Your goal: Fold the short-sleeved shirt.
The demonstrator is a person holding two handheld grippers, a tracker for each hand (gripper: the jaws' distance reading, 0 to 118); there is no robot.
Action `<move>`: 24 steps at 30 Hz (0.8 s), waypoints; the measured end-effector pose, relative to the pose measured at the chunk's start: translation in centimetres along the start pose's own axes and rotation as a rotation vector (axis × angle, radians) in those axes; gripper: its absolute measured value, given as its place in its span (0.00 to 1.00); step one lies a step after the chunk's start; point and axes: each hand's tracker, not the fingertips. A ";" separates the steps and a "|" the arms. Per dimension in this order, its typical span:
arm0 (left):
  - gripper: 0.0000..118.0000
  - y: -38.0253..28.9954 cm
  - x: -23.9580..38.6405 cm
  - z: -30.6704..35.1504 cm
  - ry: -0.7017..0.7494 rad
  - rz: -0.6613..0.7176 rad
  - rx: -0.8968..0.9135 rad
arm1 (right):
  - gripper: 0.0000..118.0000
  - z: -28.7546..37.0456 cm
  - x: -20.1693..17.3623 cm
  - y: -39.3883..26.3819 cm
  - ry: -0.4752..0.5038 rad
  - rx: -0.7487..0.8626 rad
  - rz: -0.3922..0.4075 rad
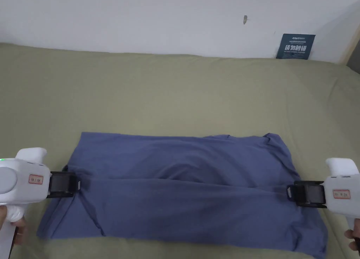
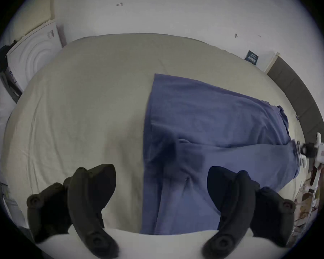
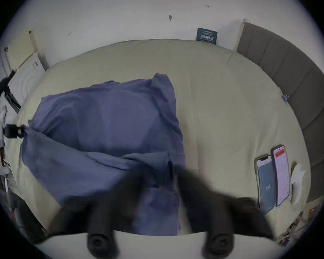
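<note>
Centrally, in the head view, the blue short-sleeved shirt [image 1: 182, 189] lies lengthwise on the olive-green bed [image 1: 168, 91], its near half doubled into a long horizontal fold. The left gripper [image 1: 75, 184] meets the shirt's left edge at the fold line, and the right gripper [image 1: 289, 192] meets the shirt's right edge at the same line; from this angle the jaw spacing cannot be told. A dark card [image 1: 295, 46] leans on the wall beyond the shirt.

Left gripper view: the jaws stand wide apart, one over bare sheet, the other over the shirt [image 2: 204, 132], with the shirt's edge running between them; no cloth is pinched. The right gripper [image 2: 299, 151] touches the shirt's far end.

Right gripper view: the jaws are motion-blurred, appear parted, and straddle the shirt's [image 3: 105, 132] near edge; whether they hold cloth cannot be told. Two phones [image 3: 273, 177] lie on the sheet well to the right of the shirt.

Risk, as judged: if the jaws close on a single layer, or the two ends rise unevenly, the fold would slip open or skew; a slack middle would bunch.
</note>
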 end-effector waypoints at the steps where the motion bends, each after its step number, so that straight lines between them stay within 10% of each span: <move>1: 0.88 -0.6 -0.3 0.8 0.005 0.006 -0.001 | 0.89 0.9 -0.1 0.0 0.007 0.018 0.018; 3: 0.84 -2.0 -0.6 2.4 0.030 0.005 0.008 | 0.92 2.1 -0.5 -1.6 0.014 0.002 -0.010; 5: 0.28 -3.1 -0.8 3.7 0.058 -0.025 0.023 | 0.78 3.6 -0.6 -3.2 0.009 0.004 -0.030; 6: 0.00 -3.9 -0.4 4.1 0.059 -0.040 0.034 | 0.52 3.4 0.6 -4.5 0.005 0.012 -0.032; 7: 0.00 -4.4 -0.3 4.4 0.059 -0.034 0.031 | 0.00 3.8 0.6 -5.2 -0.015 0.022 -0.032; 11: 0.07 -5.7 -0.3 5.6 -0.029 -0.007 0.008 | 0.00 4.7 0.7 -6.5 -0.017 -0.001 -0.047; 14: 0.96 -6.1 0.4 5.1 -0.027 -0.019 0.001 | 0.00 4.9 0.7 -8.1 -0.013 0.023 -0.044; 21: 0.96 -5.8 0.2 -1.4 0.088 -0.041 -0.112 | 0.00 4.2 0.8 -8.4 0.004 0.009 -0.046; 24: 0.82 -6.4 0.9 -0.9 0.086 -0.043 -0.118 | 0.00 3.9 0.6 -8.4 -0.001 0.002 -0.045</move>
